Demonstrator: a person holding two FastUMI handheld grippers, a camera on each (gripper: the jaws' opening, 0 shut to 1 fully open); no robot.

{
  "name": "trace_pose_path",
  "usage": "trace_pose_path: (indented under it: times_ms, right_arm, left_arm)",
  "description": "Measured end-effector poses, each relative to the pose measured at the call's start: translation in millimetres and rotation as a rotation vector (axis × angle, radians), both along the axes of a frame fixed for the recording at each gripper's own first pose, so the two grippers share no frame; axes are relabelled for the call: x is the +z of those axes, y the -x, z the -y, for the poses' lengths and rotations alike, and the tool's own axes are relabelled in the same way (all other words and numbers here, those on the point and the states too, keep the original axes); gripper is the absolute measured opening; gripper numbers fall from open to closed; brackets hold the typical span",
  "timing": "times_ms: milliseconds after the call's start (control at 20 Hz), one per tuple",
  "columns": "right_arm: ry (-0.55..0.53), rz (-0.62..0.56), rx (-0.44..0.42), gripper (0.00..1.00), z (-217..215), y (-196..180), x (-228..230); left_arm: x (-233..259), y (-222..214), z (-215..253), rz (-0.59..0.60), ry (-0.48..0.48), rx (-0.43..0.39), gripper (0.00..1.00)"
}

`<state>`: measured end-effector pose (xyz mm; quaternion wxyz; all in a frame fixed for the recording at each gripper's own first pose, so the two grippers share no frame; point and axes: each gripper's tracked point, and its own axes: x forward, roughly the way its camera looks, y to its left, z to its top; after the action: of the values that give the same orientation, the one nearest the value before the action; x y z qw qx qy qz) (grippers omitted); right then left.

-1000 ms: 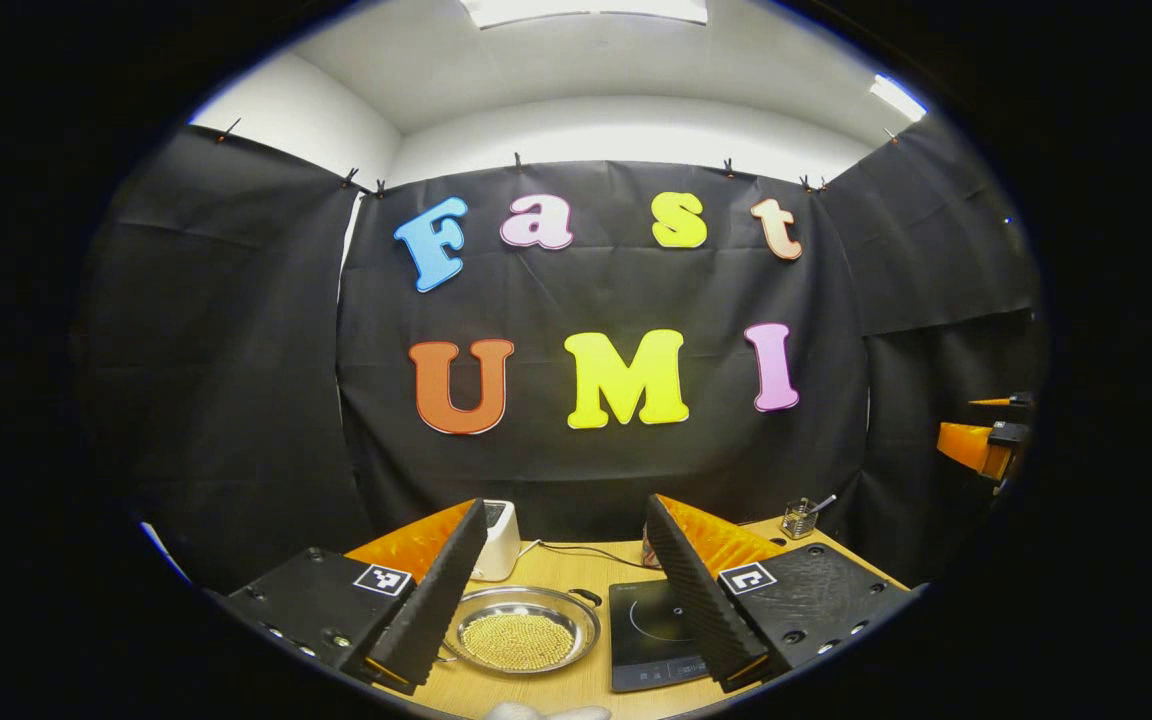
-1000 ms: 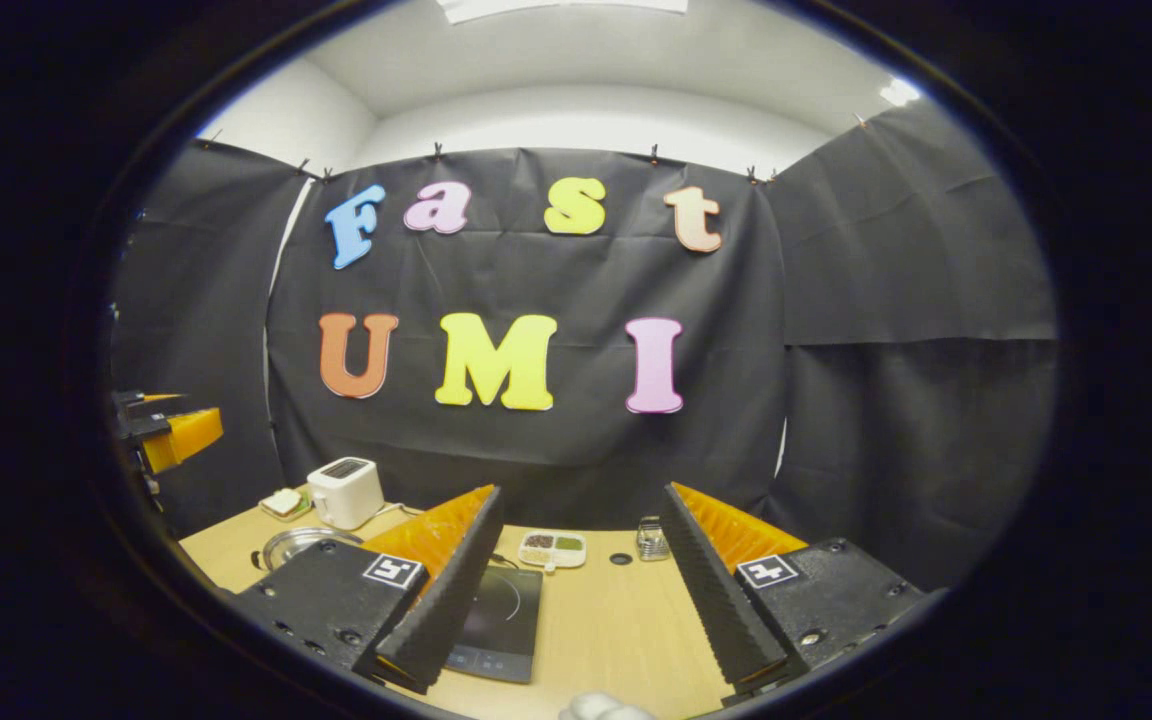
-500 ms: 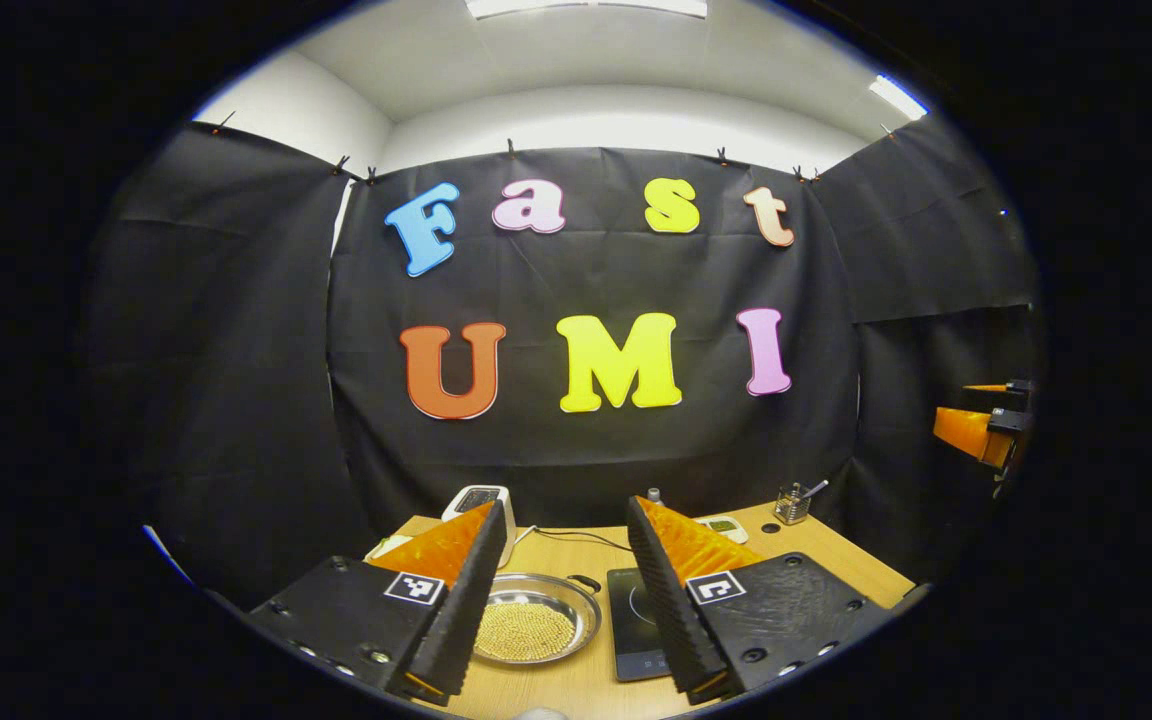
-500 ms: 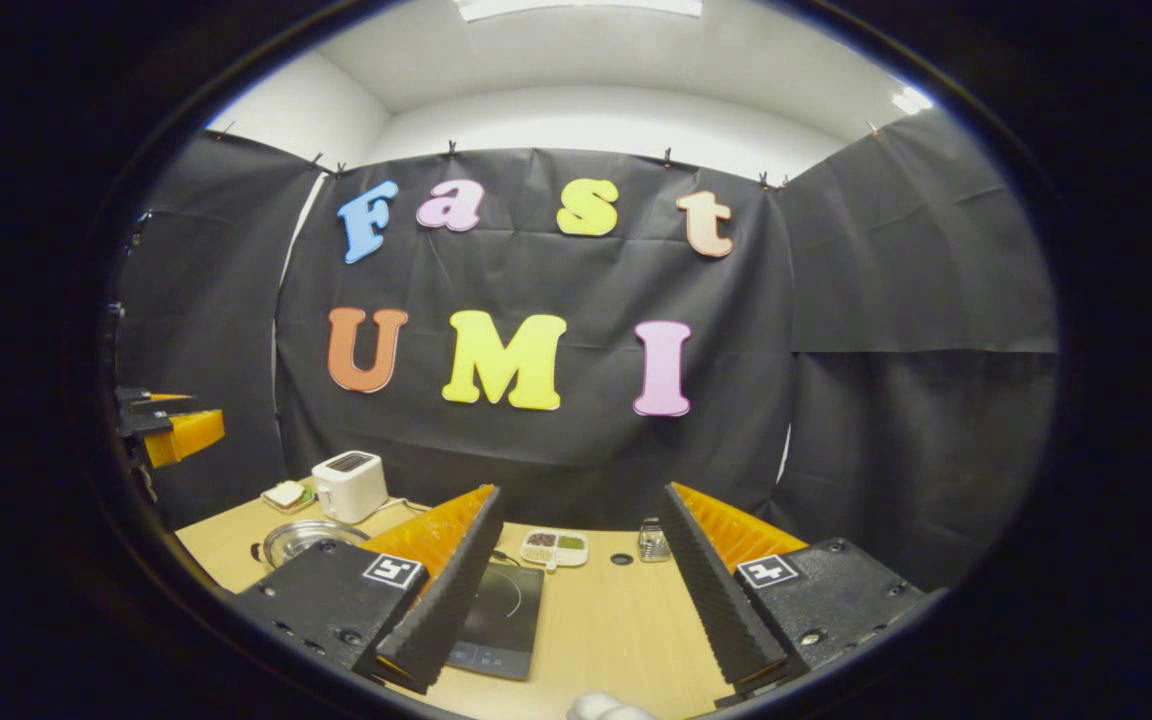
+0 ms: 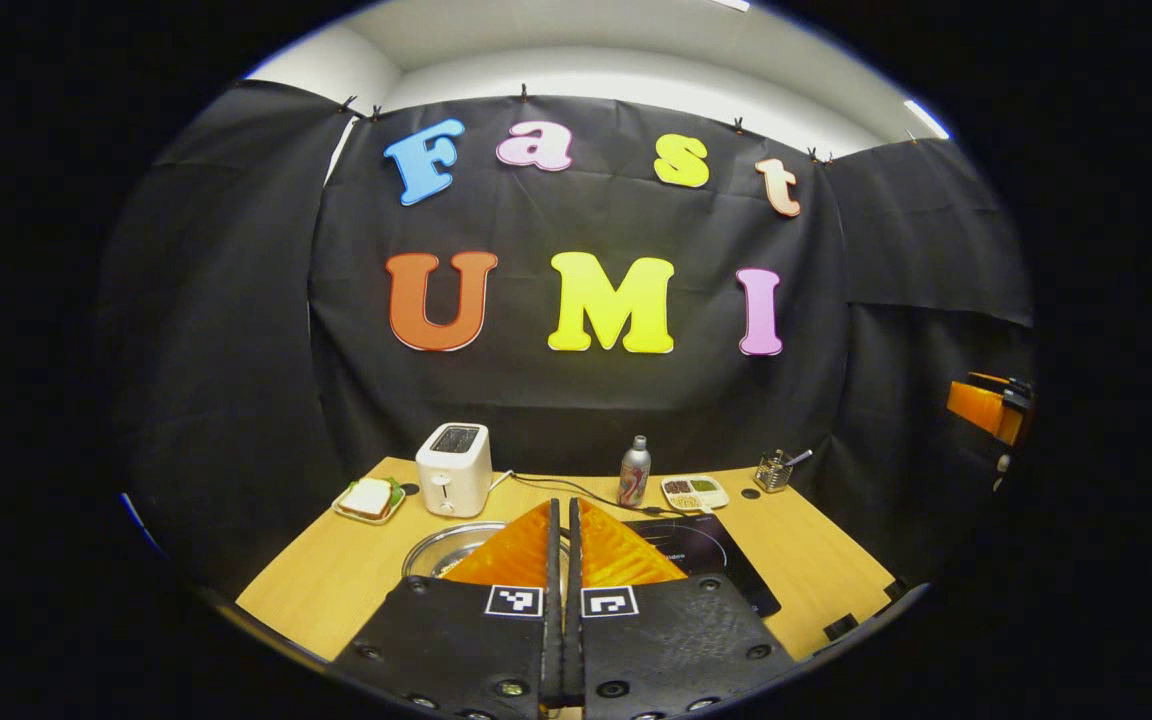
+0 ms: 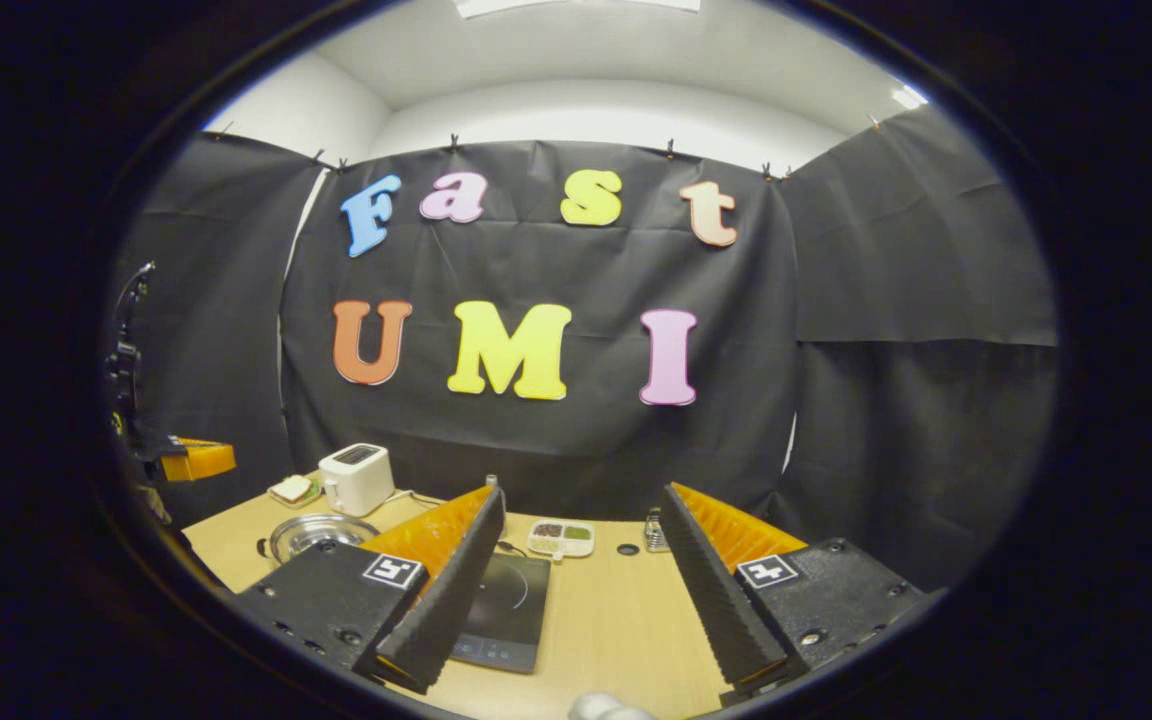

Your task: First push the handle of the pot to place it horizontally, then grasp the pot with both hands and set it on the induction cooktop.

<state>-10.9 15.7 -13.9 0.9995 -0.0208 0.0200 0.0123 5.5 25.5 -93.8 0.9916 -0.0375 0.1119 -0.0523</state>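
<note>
The steel pot (image 5: pixel 433 549) is a shallow pan holding yellow grains, and it sits on the wooden table just left of the black induction cooktop (image 5: pixel 711 556). My left gripper (image 5: pixel 564 520) hovers above the table in front of the pot, shut with nothing between its fingers, which hide most of the pot. In the right gripper view the pot (image 6: pixel 320 531) lies far left with a small dark handle (image 6: pixel 261 547) on its near-left side. There the cooktop (image 6: pixel 504 608) lies partly behind the left finger of my right gripper (image 6: pixel 581 492), which is open, empty and above the table.
A white toaster (image 5: pixel 454 468), a plate with a sandwich (image 5: pixel 368 497), a bottle (image 5: pixel 633 470), a divided dish (image 5: pixel 694 490) and a small wire holder (image 5: pixel 771 470) line the table's back. The other gripper (image 5: pixel 986 408) hangs at the far right. Bare wood (image 6: pixel 626 620) lies right of the cooktop.
My left gripper has gone from wide open to shut and its view has tipped down, showing more of the table. The right gripper has barely moved.
</note>
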Motion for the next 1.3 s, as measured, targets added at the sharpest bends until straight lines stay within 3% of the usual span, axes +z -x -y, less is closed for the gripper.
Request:
trace_pose_path:
  times_ms: [700,900,950,1000,1050,1100,1250,1300]
  right_arm:
    - [0.002,-0.155,-0.047,0.98,-3.1,5.2,-55.6]
    - [0.011,-0.178,-0.053,0.98,-6.6,3.3,-64.7]
    - [0.008,-0.185,-0.051,0.98,-8.3,2.0,-66.7]
    - [0.007,-0.194,-0.049,1.00,-9.9,1.0,-70.1]
    - [0.009,-0.201,-0.045,0.98,-11.3,-0.7,-72.0]
    - [0.013,-0.211,-0.043,0.97,-12.3,-2.0,-75.5]
    - [-0.018,-0.221,-0.035,0.98,-14.9,-3.0,-75.9]
    - [-0.029,-0.224,-0.037,0.98,-14.9,-3.5,-77.0]
  left_arm:
    - [-234.0,12.7,-75.7,-0.502,-0.105,-0.002,0.00]
    - [-266.6,11.4,-92.1,-0.596,-0.152,-0.024,0.00]
    - [-277.2,11.4,-96.7,-0.622,-0.154,-0.018,0.10]
    - [-283.4,8.5,-98.6,-0.639,-0.149,-0.021,0.00]
    - [-288.1,4.7,-103.2,-0.651,-0.155,-0.016,0.10]
    - [-290.5,1.4,-107.1,-0.655,-0.163,-0.013,0.00]
    - [-301.5,-5.9,-113.2,-0.679,-0.188,-0.020,0.00]
    - [-305.2,-7.8,-116.0,-0.689,-0.190,-0.017,0.10]
